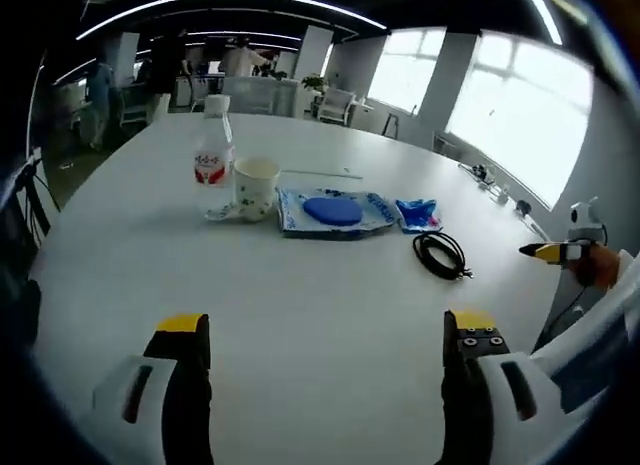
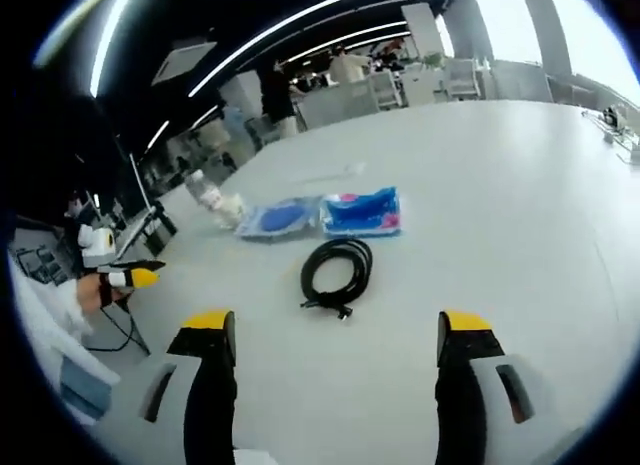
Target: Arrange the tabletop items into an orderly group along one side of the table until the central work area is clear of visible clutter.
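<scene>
— What's sitting on that white bench (image 1: 300,315) right now?

— A little row of things, toward the far side in the left gripper view. A clear water bottle (image 1: 213,160) with a red label stands upright at the left end. Just beside it on the right is a pale paper cup (image 1: 256,188) with a small pattern, also upright; whether the two touch I can't tell. Then a flat blue-and-white packet (image 1: 333,212) with a round blue shape on it, lying flat, and next to that a smaller blue pouch (image 1: 417,214). Nearer and to the right of the pouch lies a coiled black cable (image 1: 441,254), apart from the rest.

— And from the other side?

— In the right gripper view the cable (image 2: 338,272) is the nearest thing, with the pouch (image 2: 362,211) and packet (image 2: 279,218) side by side beyond it, and the bottle (image 2: 208,197) farther left.

— What about the grippers?

— The left gripper (image 1: 327,330) has its yellow-tipped fingers spread wide, holding nothing, above bare bench. The right gripper (image 2: 338,327) is the same: fingers wide apart, empty, the cable lying just beyond them without contact.
</scene>
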Demonstrator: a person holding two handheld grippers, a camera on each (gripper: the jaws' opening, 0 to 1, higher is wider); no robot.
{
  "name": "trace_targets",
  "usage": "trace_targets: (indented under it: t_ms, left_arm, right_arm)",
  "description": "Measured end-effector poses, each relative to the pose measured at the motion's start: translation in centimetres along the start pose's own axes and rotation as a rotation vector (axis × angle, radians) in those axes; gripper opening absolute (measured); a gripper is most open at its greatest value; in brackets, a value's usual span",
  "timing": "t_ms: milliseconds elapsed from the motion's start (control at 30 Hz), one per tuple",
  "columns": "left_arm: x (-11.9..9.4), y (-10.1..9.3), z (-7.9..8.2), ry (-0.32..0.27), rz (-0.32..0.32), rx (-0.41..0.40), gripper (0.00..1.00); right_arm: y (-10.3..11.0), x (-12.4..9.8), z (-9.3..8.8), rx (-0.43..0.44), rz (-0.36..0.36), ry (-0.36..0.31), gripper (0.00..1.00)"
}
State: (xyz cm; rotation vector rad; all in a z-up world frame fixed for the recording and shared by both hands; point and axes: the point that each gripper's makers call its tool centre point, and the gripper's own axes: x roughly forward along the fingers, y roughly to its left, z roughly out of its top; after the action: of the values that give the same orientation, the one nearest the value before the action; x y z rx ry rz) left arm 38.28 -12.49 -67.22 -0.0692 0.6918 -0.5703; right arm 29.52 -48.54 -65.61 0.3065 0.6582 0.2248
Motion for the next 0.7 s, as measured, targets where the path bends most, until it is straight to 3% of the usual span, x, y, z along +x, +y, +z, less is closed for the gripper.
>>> trace_targets:
  t_ms: [367, 700]
  left_arm:
    - [-1.6, 1.8, -0.6, 0.001, -0.003, -0.045, 1.00]
    - [-1.8, 2.0, -0.4, 0.002, -0.019, -0.038, 0.99]
  right_arm:
    - [0.8, 0.8, -2.8, 0.048, -0.013, 0.073, 0.78]
    - [1.4, 1.8, -2.8, 0.056, -0.014, 0.096, 0.77]
